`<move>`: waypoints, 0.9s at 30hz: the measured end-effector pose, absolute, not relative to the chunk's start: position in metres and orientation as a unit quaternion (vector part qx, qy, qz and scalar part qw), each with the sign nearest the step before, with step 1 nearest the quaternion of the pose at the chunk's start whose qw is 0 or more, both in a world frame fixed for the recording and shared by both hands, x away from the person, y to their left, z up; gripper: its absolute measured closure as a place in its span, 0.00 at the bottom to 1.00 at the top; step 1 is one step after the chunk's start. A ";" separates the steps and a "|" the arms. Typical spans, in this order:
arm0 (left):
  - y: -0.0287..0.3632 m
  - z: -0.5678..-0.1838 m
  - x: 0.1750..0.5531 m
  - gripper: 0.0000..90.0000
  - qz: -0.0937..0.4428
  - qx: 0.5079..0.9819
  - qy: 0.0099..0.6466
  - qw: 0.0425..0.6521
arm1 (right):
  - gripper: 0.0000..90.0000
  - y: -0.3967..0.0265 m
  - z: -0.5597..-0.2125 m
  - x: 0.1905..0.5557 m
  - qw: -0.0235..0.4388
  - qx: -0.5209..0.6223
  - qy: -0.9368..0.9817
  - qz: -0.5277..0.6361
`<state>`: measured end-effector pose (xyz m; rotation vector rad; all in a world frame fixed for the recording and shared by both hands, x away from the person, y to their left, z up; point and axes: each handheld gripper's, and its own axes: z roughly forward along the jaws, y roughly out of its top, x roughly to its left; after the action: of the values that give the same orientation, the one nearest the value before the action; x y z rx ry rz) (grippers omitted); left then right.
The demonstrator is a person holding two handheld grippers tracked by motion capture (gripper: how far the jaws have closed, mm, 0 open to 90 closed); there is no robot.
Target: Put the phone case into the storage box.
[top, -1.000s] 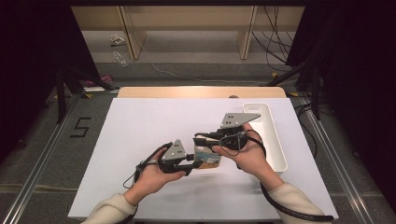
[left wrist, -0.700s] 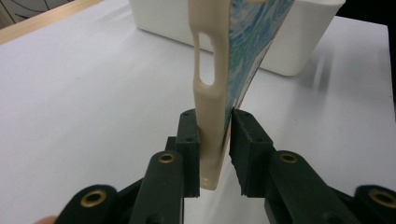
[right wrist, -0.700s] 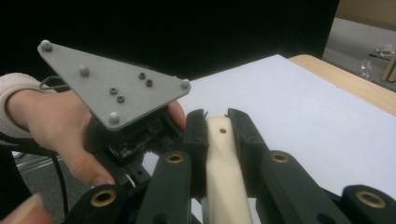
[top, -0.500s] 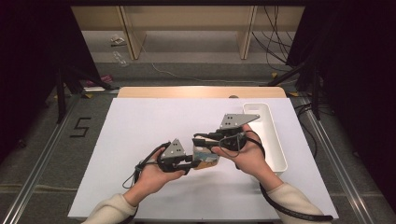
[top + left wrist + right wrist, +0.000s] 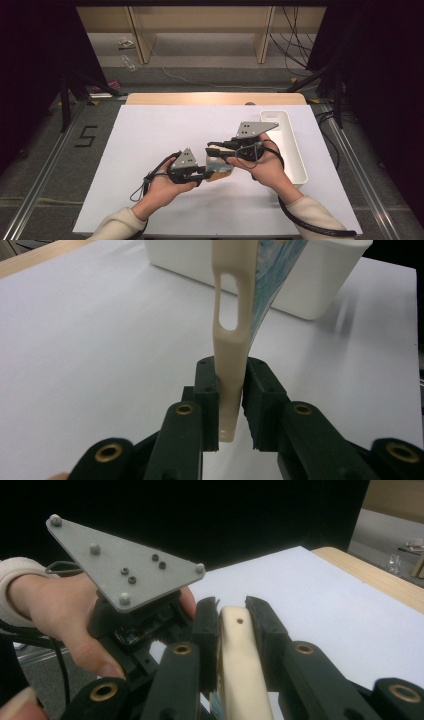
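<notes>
A flat cream plastic piece with a slot and a blue-patterned face [image 5: 220, 170] hangs just above the white table between both hands. My left gripper [image 5: 202, 173] comes from the left and is shut on its lower edge; its jaws have just been closing further. In the left gripper view the pads [image 5: 208, 390] clamp the cream strip [image 5: 229, 350], which stands upright. My right gripper [image 5: 216, 151] reaches in from the right and is shut on the piece's upper edge. In the right gripper view the cream edge [image 5: 240, 655] lies between the pads [image 5: 206, 625], with the left gripper's grey plate [image 5: 125, 570] behind.
A long white tray [image 5: 295, 150] lies at the table's right side, close behind the right hand, and it rises behind the piece in the left gripper view [image 5: 320, 280]. The white sheet [image 5: 150, 130] covers the table; a wooden edge [image 5: 215, 98] runs along the far side.
</notes>
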<state>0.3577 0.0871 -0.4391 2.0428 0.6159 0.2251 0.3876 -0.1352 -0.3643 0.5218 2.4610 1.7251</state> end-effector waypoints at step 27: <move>0.086 -0.436 0.355 0.89 0.092 0.834 0.253 0.482 | 0.35 -0.136 -0.368 0.395 0.078 0.171 0.785 0.591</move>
<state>0.3553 0.0859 -0.4364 2.0320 0.6175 0.2240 0.3954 -0.1363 -0.3681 0.5108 2.3499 1.7701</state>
